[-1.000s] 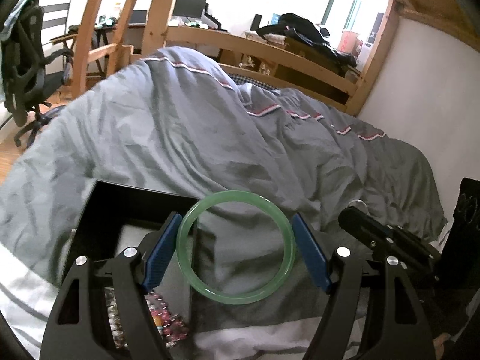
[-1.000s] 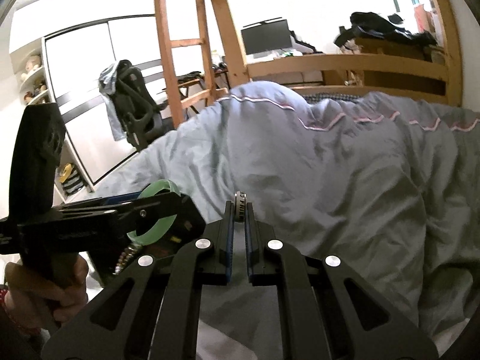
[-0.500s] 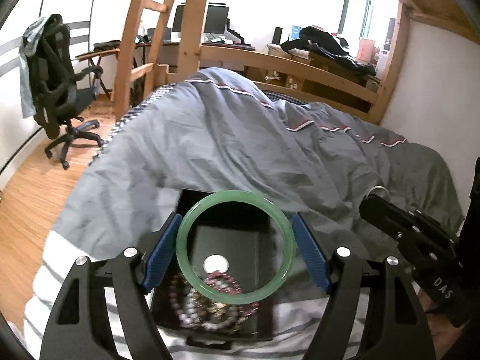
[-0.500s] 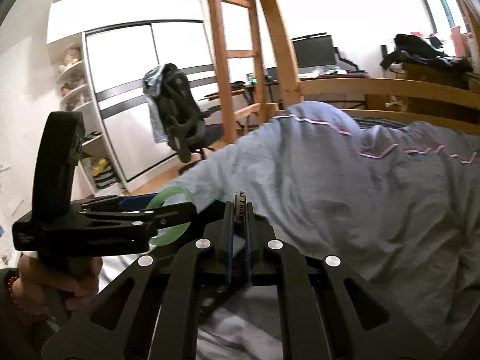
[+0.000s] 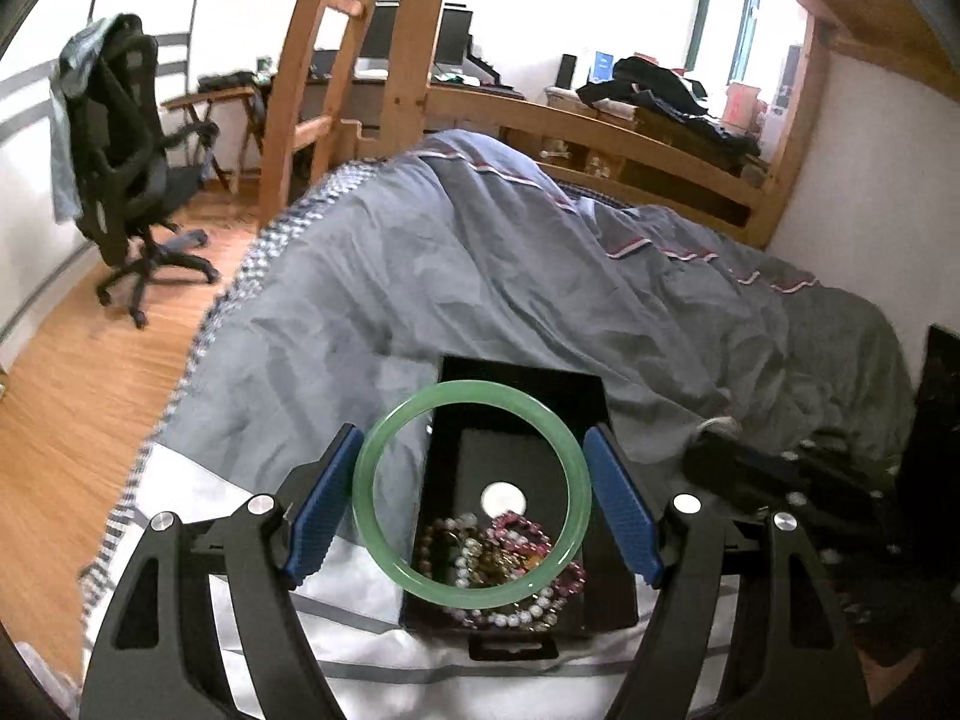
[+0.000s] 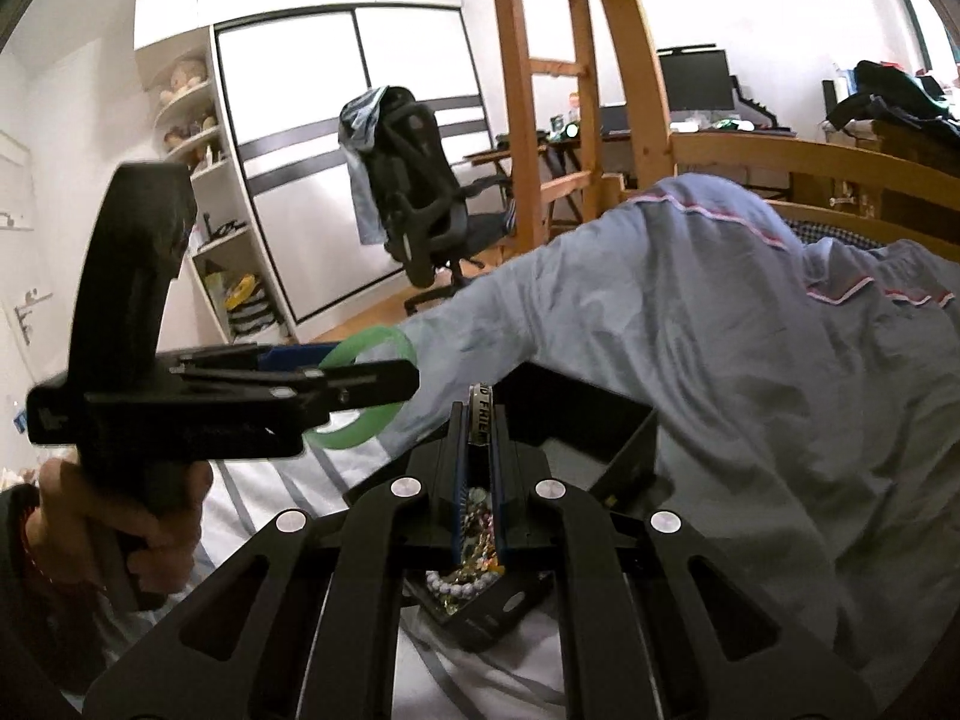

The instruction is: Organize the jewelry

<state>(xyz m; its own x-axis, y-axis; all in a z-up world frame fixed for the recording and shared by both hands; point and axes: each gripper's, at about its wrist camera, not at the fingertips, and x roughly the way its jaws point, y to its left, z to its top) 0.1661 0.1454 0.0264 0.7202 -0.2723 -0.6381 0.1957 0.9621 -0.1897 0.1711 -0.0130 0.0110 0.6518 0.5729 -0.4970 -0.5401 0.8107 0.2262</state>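
My left gripper (image 5: 472,495) is shut on a green jade bangle (image 5: 384,528), holding it flat above the left part of an open black jewelry box (image 5: 522,378) on the bed. The box holds several beaded bracelets (image 5: 510,540) and a white disc (image 5: 503,498). My right gripper (image 6: 480,426) is shut on a metal ring with lettering (image 6: 480,414), held edge-on over the same box (image 6: 624,450). The left gripper and bangle (image 6: 366,348) show at the left in the right wrist view. The right gripper (image 5: 756,474) shows blurred at the right in the left wrist view.
The box sits on a white striped sheet (image 5: 252,540) at the near end of a bed with a rumpled grey duvet (image 5: 480,276). A wooden ladder (image 5: 336,60), footboard rail, office chair (image 5: 132,168) and wood floor lie beyond and left.
Both grippers swung left and tilted down over the box, which now shows fully with its beads. Both have kept hold of the bangle and the ring.
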